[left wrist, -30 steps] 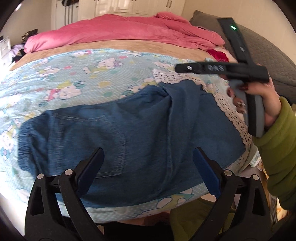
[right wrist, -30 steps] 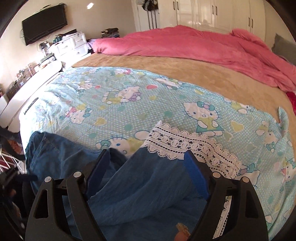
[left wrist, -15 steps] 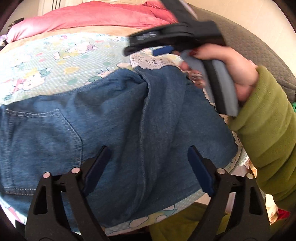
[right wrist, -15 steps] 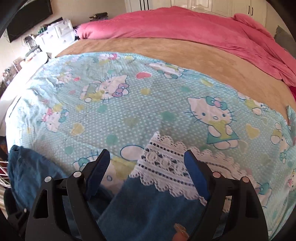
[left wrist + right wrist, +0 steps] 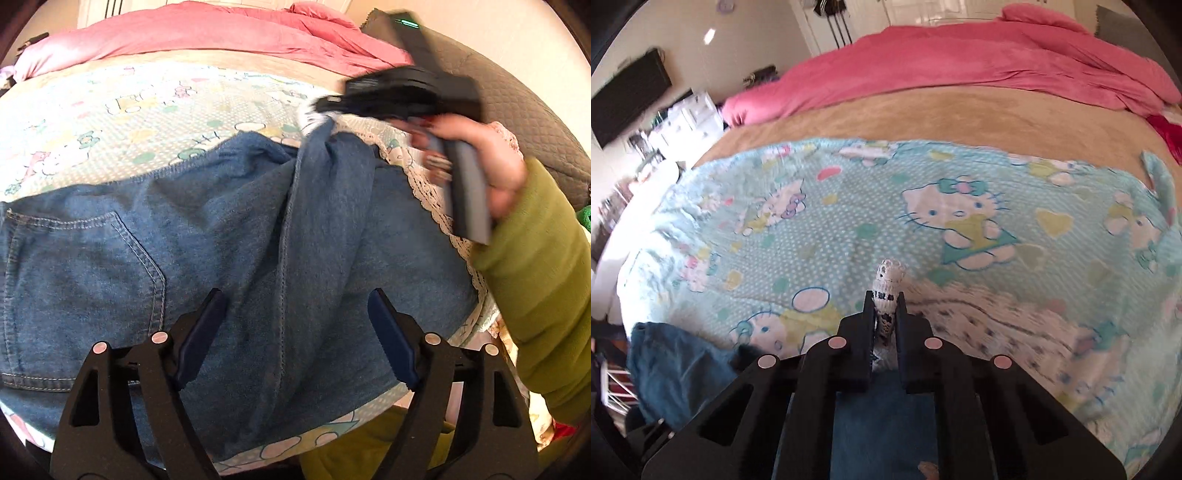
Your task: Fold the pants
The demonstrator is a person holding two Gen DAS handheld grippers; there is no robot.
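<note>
A cartoon-cat sheet [image 5: 140, 122] covers the bed. In the left wrist view, denim pants [image 5: 258, 251] lie spread under the left gripper [image 5: 297, 332], jaws apart. In the right wrist view, the right gripper [image 5: 884, 314] pinches the pants' lace hem [image 5: 886, 284].

The bed [image 5: 923, 110] is covered by a tan blanket [image 5: 960, 118], on which a pink duvet [image 5: 960, 62], a cartoon-cat sheet [image 5: 849, 206] and denim pants [image 5: 221, 240] are spread.

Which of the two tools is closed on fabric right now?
The right tool: its jaws are shut on the pants' white lace hem. The left tool hangs open above the denim, gripping nothing.
</note>
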